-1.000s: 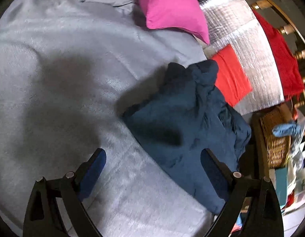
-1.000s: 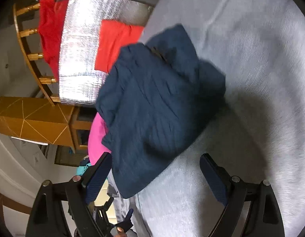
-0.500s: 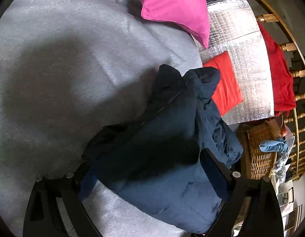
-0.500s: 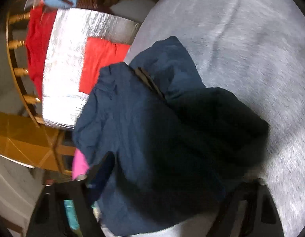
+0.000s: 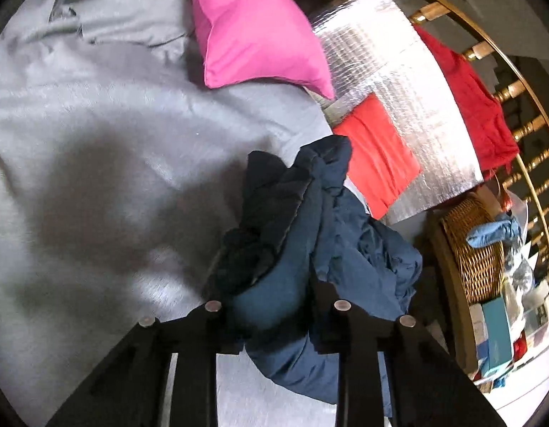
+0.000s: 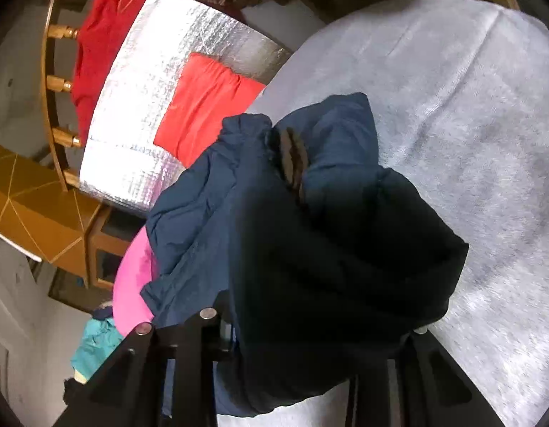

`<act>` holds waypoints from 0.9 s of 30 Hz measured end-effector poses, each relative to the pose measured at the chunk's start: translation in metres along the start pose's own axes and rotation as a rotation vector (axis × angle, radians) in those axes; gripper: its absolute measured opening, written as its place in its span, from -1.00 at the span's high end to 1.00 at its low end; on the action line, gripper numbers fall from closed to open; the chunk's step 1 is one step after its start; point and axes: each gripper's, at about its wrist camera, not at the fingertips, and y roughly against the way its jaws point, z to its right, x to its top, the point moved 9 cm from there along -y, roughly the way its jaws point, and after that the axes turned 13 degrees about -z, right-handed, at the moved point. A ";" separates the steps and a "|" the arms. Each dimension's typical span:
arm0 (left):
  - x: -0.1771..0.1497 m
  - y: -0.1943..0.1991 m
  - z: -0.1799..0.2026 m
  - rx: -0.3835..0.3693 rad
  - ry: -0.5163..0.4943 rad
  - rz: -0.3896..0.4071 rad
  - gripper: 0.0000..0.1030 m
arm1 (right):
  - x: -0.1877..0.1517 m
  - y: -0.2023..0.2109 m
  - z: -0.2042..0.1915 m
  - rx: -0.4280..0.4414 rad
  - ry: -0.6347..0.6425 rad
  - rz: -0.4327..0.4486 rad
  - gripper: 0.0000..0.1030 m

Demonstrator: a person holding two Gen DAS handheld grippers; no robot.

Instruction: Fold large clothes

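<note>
A crumpled dark navy garment (image 5: 310, 249) lies bunched on the grey bedspread (image 5: 96, 142) near the bed's edge. My left gripper (image 5: 271, 302) is shut on a thick fold of it, the cloth bulging between the jaws. In the right wrist view the same navy garment (image 6: 310, 231) fills the middle, with a brown label near its collar. My right gripper (image 6: 310, 323) is closed into the garment's near edge, and the cloth drapes over and hides the fingertips.
A pink pillow (image 5: 253, 25) lies at the head of the bed. A silver quilted sheet (image 5: 392, 82) carries a folded red-orange cloth (image 5: 377, 149); a red garment (image 5: 473, 96) hangs on the wooden rail. A wicker basket (image 5: 477, 249) stands off the bed's edge.
Both grippers moved down onto the navy garment and closed from wide open to gripping it. The cloth has bunched up between them.
</note>
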 end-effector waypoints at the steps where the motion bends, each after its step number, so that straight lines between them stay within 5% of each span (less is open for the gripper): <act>1: -0.002 0.003 0.000 0.009 -0.009 0.000 0.48 | -0.003 0.003 0.001 0.001 0.001 -0.007 0.31; 15: -0.076 0.053 -0.041 0.123 -0.107 -0.048 0.47 | -0.063 0.040 0.038 -0.014 0.026 -0.119 0.32; 20: -0.081 0.045 -0.062 0.161 -0.080 -0.119 0.20 | -0.070 0.029 0.058 -0.013 -0.059 -0.193 0.02; 22: -0.083 0.054 -0.067 0.164 -0.061 -0.140 -0.01 | -0.076 0.039 0.059 -0.023 -0.077 -0.236 -0.31; 25: -0.086 0.079 -0.067 0.157 -0.065 -0.128 -0.02 | -0.085 0.067 0.056 -0.012 -0.051 -0.261 -0.34; 27: -0.079 0.101 -0.061 0.186 -0.091 -0.053 -0.13 | -0.091 0.091 0.051 -0.021 0.016 -0.285 -0.34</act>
